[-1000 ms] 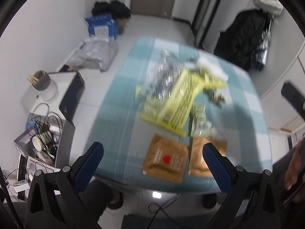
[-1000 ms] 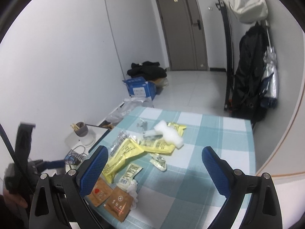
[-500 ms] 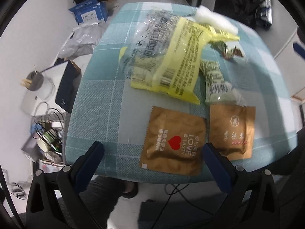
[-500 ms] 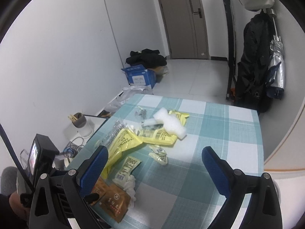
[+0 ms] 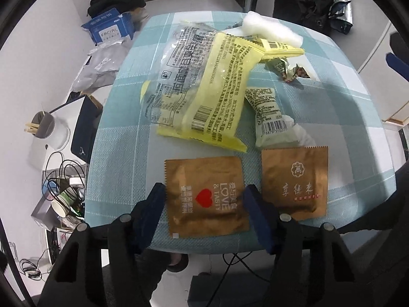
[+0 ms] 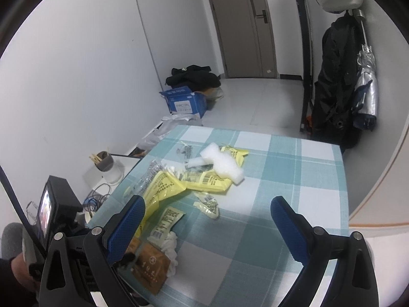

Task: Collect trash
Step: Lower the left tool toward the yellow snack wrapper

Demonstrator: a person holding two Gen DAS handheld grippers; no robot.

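Observation:
A brown foil packet with a red heart (image 5: 204, 179) lies flat near the front edge of the checked table (image 5: 122, 153). My left gripper (image 5: 204, 194) points down over it; its jaws are closing, with the packet between them and the pads right at its two side edges. To the right lies a second brown packet (image 5: 296, 179). Behind them are a yellow wrapper (image 5: 217, 89), a clear printed bag (image 5: 184, 58), a small green-white wrapper (image 5: 265, 110), a crumpled candy wrapper (image 5: 286, 70) and a white foam piece (image 5: 271, 29). My right gripper (image 6: 207, 220) hangs open above the table, holding nothing.
Left of the table on the floor stand a blue box (image 5: 107, 28), a grey plastic bag (image 5: 99, 64), a white cup with sticks (image 5: 48, 128), tangled cables and a paper cup (image 5: 61, 202). Dark coats (image 6: 334, 81) hang at the right. A door (image 6: 242, 25) is at the back.
The left gripper has come down and tilted towards the table's front edge. Its jaws have narrowed from wide open to straddling the heart packet. The right gripper barely moved.

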